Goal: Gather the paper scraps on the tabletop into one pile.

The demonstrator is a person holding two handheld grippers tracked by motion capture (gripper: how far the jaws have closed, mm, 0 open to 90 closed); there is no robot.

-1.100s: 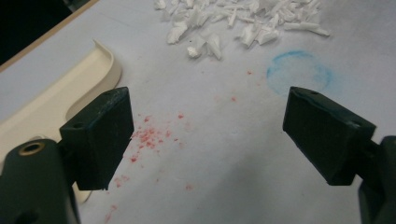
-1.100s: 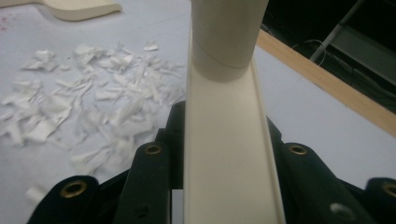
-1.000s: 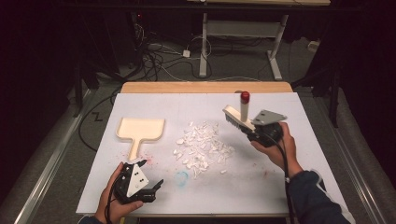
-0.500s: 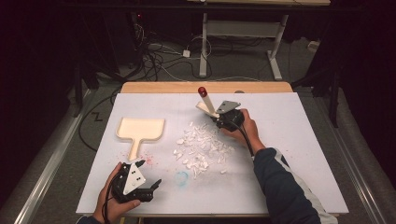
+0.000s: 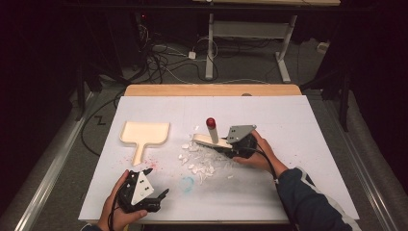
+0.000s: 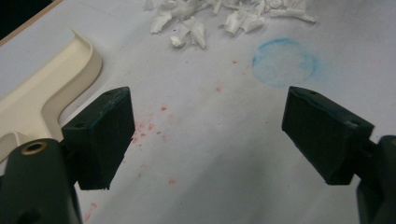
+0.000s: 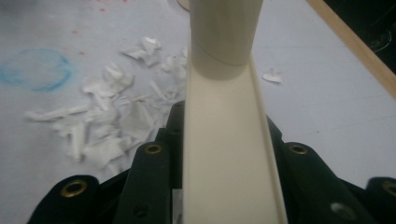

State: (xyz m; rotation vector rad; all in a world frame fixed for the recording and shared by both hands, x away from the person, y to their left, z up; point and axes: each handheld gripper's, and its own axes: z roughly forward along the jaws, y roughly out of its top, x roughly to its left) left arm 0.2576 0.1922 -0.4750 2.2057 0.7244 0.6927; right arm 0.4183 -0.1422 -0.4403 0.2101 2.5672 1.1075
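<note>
Cream plastic dustpan (image 5: 144, 133), one only, lies empty just ahead-left of the left gripper (image 5: 153, 185), whose jaws stand wide apart w/ nothing between them. Right gripper (image 5: 228, 150) is clamped tight on the one cream brush (image 5: 210, 140), red-tipped handle (image 5: 210, 122) sticking up, its head down at the near edge of the torn white paper scraps (image 5: 202, 160). Scraps are too many to count, one loose pile btwn the two grippers on the white table sheet (image 5: 308, 125); faint blue ring mark (image 6: 285, 62) sits ahead of the left gripper.
</note>
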